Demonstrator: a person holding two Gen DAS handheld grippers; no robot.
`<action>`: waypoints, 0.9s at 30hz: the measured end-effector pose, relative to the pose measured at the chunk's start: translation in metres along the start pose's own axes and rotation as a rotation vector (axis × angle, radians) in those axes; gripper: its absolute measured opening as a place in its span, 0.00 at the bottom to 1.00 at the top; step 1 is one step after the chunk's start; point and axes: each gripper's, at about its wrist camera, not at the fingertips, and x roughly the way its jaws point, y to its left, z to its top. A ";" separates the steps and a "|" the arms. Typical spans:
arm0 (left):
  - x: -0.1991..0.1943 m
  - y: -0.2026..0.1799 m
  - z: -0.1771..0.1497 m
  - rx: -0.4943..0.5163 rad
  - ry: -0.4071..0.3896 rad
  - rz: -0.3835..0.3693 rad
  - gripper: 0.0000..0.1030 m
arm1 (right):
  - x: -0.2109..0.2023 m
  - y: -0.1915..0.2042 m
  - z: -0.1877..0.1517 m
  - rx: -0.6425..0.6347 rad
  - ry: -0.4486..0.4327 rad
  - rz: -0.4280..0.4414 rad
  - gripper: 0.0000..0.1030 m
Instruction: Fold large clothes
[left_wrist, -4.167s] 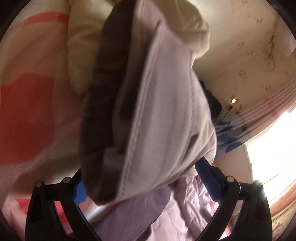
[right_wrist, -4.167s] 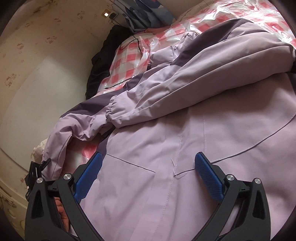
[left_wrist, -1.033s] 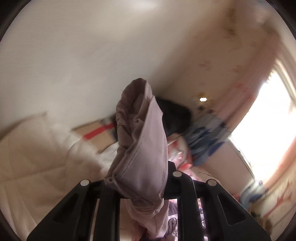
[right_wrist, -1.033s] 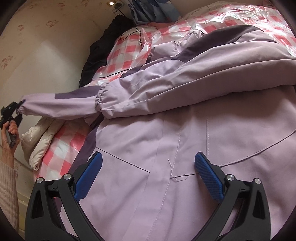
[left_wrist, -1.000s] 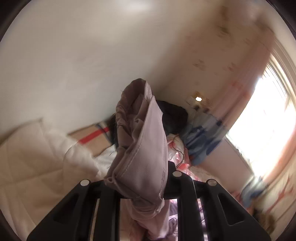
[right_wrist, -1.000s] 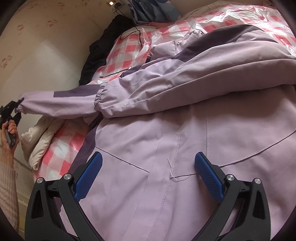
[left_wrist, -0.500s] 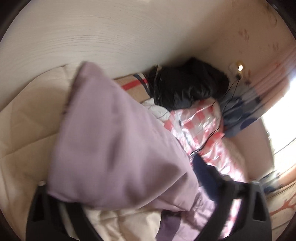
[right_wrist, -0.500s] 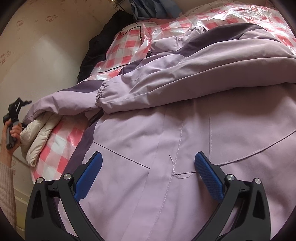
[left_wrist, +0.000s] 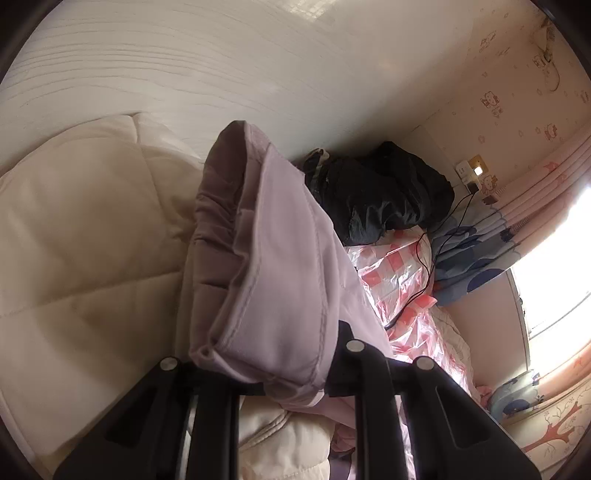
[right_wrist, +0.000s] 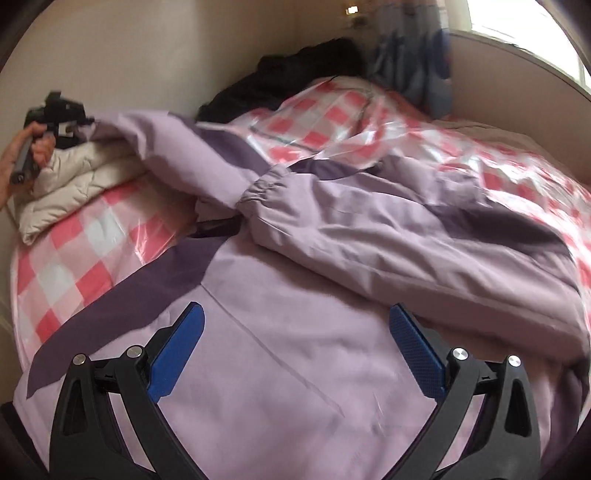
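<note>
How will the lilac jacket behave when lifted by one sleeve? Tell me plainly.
Probably floppy: the sleeve cuff clamped in the left gripper bunches into folds. The jacket likely sags and drags, since its body lies creased on the checked bed cover. Its smooth fabric may slide.

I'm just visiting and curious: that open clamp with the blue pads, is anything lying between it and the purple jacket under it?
Nothing visible. The right gripper hangs open right over the lilac jacket, with only bare fabric showing between its blue pads.
</note>
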 end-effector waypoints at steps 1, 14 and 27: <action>0.002 0.000 0.000 0.001 0.001 -0.003 0.19 | 0.012 0.001 0.009 -0.015 0.016 0.002 0.94; 0.003 0.007 -0.005 0.031 -0.001 -0.034 0.21 | 0.144 -0.045 0.087 0.286 0.150 0.183 0.37; -0.001 0.018 -0.005 0.042 -0.001 -0.068 0.22 | 0.152 -0.050 0.083 0.437 0.082 0.307 0.65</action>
